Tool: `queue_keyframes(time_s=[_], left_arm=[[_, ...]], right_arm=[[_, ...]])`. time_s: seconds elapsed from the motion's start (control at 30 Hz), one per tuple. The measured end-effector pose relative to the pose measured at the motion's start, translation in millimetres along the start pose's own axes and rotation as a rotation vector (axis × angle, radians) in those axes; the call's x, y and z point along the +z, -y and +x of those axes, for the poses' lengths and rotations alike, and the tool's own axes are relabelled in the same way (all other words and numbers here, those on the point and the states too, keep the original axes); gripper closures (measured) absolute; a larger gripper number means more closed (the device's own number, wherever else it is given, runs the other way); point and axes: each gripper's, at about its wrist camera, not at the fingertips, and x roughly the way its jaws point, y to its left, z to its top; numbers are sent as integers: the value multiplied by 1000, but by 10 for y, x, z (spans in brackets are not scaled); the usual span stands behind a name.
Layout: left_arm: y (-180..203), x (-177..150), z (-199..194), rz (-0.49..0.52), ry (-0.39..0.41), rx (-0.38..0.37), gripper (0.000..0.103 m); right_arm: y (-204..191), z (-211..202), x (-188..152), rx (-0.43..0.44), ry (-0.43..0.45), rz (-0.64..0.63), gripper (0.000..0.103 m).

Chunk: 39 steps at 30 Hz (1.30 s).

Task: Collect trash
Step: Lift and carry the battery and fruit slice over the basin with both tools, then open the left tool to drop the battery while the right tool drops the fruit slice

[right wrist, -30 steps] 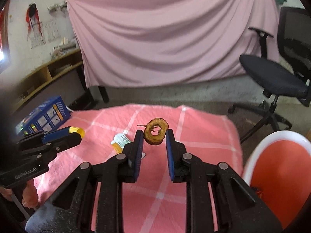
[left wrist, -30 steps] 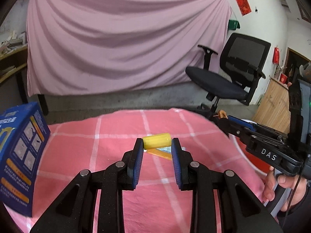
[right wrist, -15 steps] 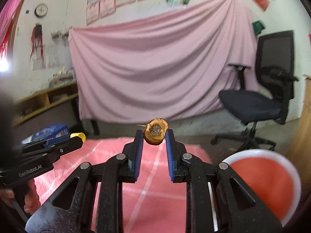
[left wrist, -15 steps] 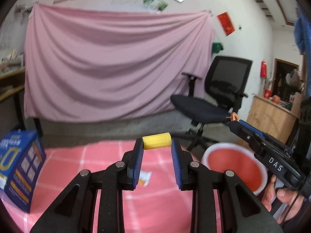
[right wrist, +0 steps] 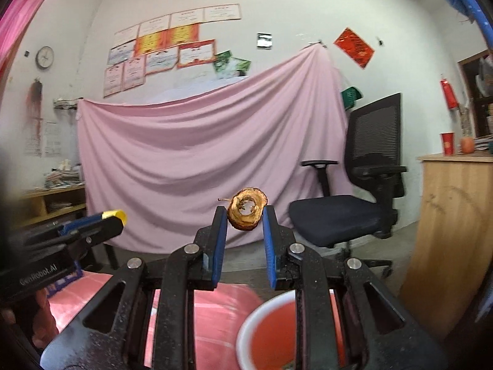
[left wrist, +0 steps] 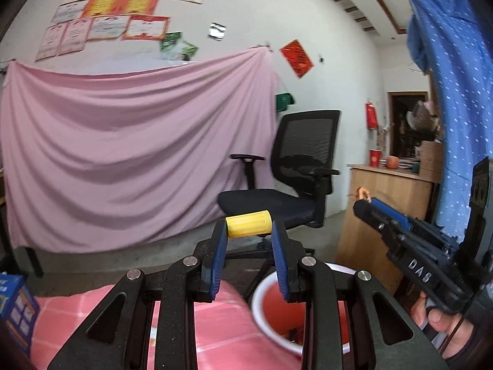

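Far left, the blue box (left wrist: 15, 311) sat at the edge of the pink checked tablecloth (left wrist: 215, 323), only partly in frame. Behind it the big pink sheet (left wrist: 123, 160) hung across the wall under a bunch of certificates (left wrist: 107, 21).

My left gripper (left wrist: 249, 231) was clamped on the yellow cylinder (left wrist: 248, 227), pinched crosswise right at the tips of the blue pads (left wrist: 219, 259). It was held up in the air, above the table edge and just to the left of the bin's rim. From the right-hand camera you could only see the yellow end (right wrist: 114, 215) poking out past the left gripper's tip.

Next over, the red bin with the white rim (left wrist: 262, 293) sat low beside the table, with some scraps at the bottom that I couldn't make out. The black office chair (left wrist: 295, 185) stood behind it.

My right gripper (right wrist: 245, 215) was closed on the dried brown fruit ring (right wrist: 246, 213), gripped by its edges so the hole faced the camera. It was up high too, with the bin (right wrist: 246, 326) below and a bit to the right. In the left camera that ring (left wrist: 363, 192) showed as a small brown bit at the gripper tip.

Far right: a wooden cabinet (left wrist: 388, 209) with a red cup (left wrist: 375, 157) on top.
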Motion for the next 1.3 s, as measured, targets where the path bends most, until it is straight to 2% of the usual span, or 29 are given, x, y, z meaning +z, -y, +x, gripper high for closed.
queue_keyframes(time_s=[0.23, 0.43, 0.7, 1.3], left_arm=[[479, 4, 310, 43, -17, -83, 78], [700, -77, 530, 62, -67, -118, 78], [723, -268, 658, 47, -130, -128, 78], [624, -474, 971, 2, -299, -135, 78]], right_arm=[[379, -117, -68, -72, -18, 26, 59], [590, -94, -172, -108, -97, 50, 59], [758, 22, -308, -121, -204, 98, 58], [977, 250, -526, -133, -400, 175, 58]])
